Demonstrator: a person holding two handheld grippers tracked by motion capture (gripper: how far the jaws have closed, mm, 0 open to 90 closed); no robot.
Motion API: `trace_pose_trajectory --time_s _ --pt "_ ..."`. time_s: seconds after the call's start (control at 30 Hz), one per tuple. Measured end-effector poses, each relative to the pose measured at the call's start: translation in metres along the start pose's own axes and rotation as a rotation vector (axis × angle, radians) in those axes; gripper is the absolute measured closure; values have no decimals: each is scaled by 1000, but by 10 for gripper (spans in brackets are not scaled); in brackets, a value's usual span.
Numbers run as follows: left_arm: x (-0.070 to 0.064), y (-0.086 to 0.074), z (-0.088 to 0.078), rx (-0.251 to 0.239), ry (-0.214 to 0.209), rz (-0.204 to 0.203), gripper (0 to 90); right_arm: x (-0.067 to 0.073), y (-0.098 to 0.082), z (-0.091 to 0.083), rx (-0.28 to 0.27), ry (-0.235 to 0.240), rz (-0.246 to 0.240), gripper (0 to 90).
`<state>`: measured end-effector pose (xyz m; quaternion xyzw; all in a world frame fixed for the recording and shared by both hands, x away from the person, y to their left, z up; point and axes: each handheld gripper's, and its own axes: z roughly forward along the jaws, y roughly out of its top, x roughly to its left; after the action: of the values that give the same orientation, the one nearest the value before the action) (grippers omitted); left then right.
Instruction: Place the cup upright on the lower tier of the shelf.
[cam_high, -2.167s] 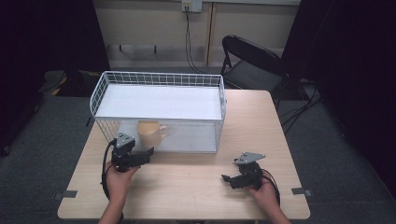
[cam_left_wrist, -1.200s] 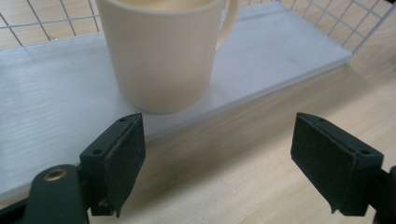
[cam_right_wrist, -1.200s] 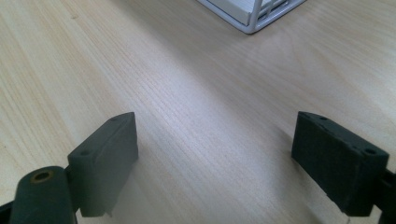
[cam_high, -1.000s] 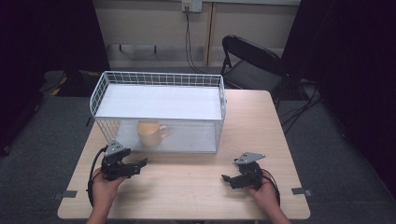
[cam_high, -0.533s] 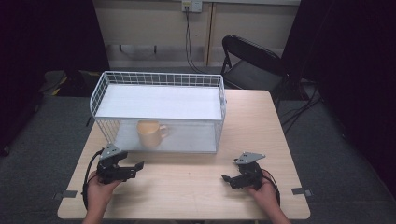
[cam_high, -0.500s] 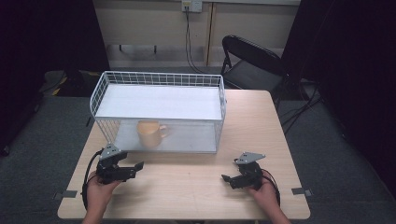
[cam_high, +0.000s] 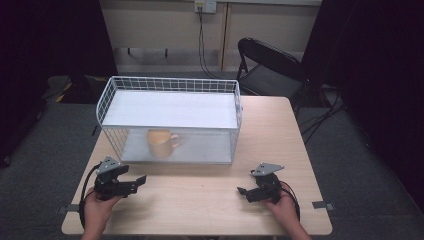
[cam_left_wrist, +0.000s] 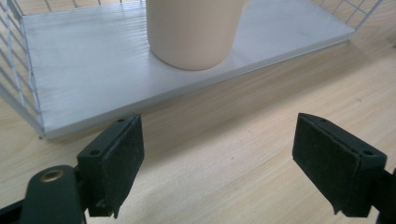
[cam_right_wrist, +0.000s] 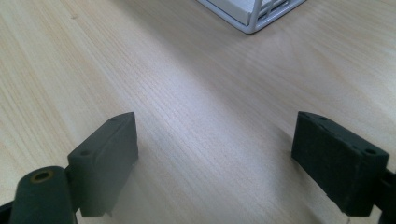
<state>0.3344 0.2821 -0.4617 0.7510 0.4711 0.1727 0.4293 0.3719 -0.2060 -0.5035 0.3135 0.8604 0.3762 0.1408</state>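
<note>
High view shows your left gripper (cam_high: 134, 181) and right gripper (cam_high: 243, 192) resting on the table (cam_high: 200, 200), jaws spread and empty, the mug (cam_high: 161, 142) upright inside the wire basket (cam_high: 170, 85).

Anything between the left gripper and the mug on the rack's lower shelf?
Nothing in the way: the left gripper view shows bare table and then the white shelf's front edge between the left gripper and the mug.
</note>
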Motion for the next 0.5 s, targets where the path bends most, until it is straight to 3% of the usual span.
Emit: trace_pose_trajectory --time_s 0.5 --pt "14 -12 -13 -4 14 -10 167 0 0 0 0 0 0 139"
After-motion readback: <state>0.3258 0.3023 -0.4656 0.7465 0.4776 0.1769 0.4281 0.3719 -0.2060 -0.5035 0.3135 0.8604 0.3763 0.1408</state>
